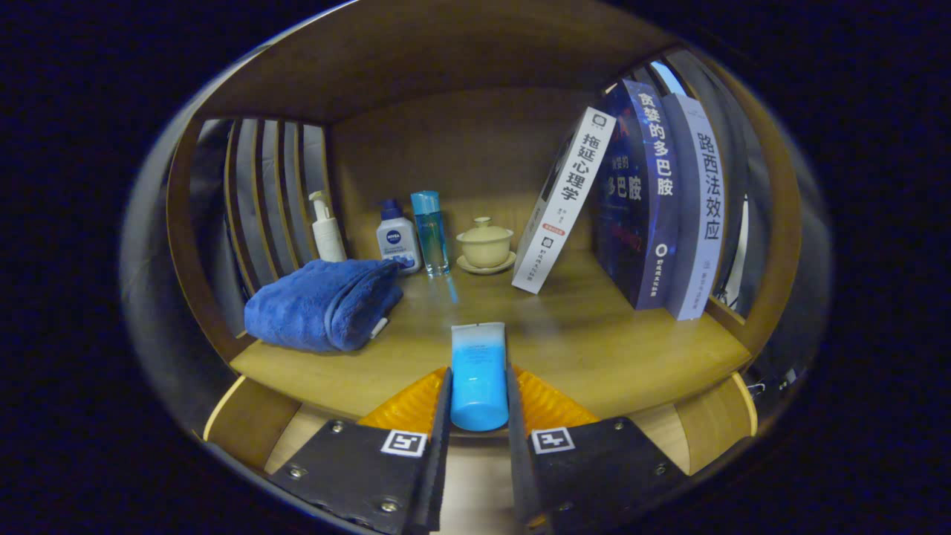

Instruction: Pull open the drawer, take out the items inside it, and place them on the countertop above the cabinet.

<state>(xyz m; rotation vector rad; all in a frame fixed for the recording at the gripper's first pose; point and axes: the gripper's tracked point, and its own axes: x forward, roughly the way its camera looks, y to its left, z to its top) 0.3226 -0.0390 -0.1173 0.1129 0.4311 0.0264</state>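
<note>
A: What are the fingers (479, 386) doing?

B: They are drawn in narrow, both pressed against the sides of a blue tube (478, 371), which sits clamped between them, its pale flat end pointing away over the near edge of the wooden table (594, 349).

A: How does the tube look?

B: Bright blue at the rounded near end, fading to whitish at the far end.

A: And around it?

B: A folded blue towel (323, 303) lies to the left. Far back stand a white pump bottle (327, 229), a white bottle with a blue cap (396, 238), a slim clear blue bottle (430, 232) and a lidded cup on a saucer (485, 245). Three books (646, 200) lean on the right.
</note>
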